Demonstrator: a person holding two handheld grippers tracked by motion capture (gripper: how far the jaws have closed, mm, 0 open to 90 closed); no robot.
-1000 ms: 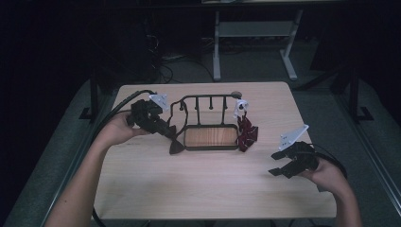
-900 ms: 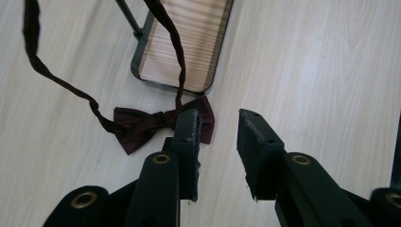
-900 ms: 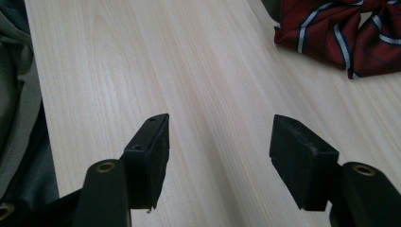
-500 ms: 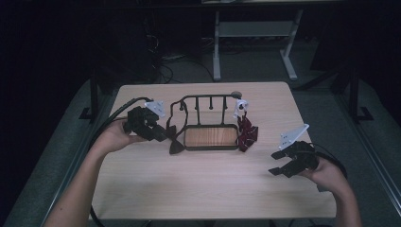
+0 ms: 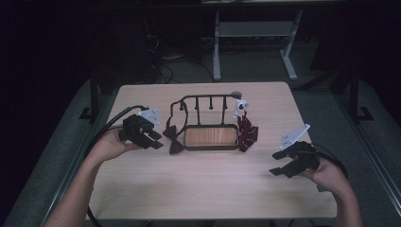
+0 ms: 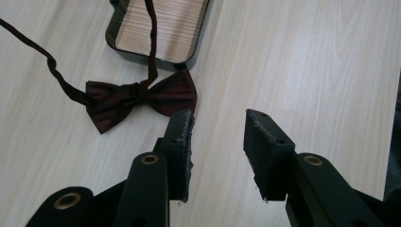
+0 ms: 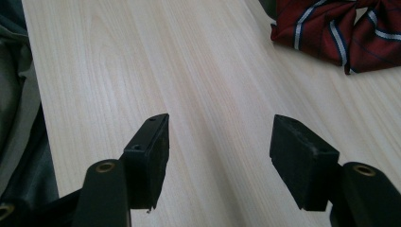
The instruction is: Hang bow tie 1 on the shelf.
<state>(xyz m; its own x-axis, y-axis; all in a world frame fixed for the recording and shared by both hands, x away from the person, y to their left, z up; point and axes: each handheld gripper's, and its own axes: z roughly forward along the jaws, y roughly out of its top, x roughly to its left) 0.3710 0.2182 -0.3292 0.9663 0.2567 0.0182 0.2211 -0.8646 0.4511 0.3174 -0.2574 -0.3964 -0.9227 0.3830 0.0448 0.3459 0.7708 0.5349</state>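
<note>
Left gripper: near the table's left edge, pointing right toward the rack; its jaws have just been opening and now stand partly apart with only bare table between them.
Dark bow tie: flat on the table, touching the left corner of the rack's base, just beyond the left gripper's jaw tips; its thin strap runs up over the base to the rack's rail.
Rack: a black wire frame with pegs, standing on a tray-like base with a wooden floor, in the middle of the table.
Striped ties: red with pale stripes, bunched against the base's right end; a white clip hangs at the rail's right end above them.
Right gripper: near the table's right edge, well apart from the ties, jaws wide and empty, pointing left toward the ties.
Step in hand: by the look of it, the left gripper is lining up to pick the dark bow tie off the table.
Next move: ease the left gripper forward until the tie's near wing lies between the pads, then close; the cloth lies flat, so the tips must come low enough to catch it, and the strap looped on the rack could tug as it lifts.
</note>
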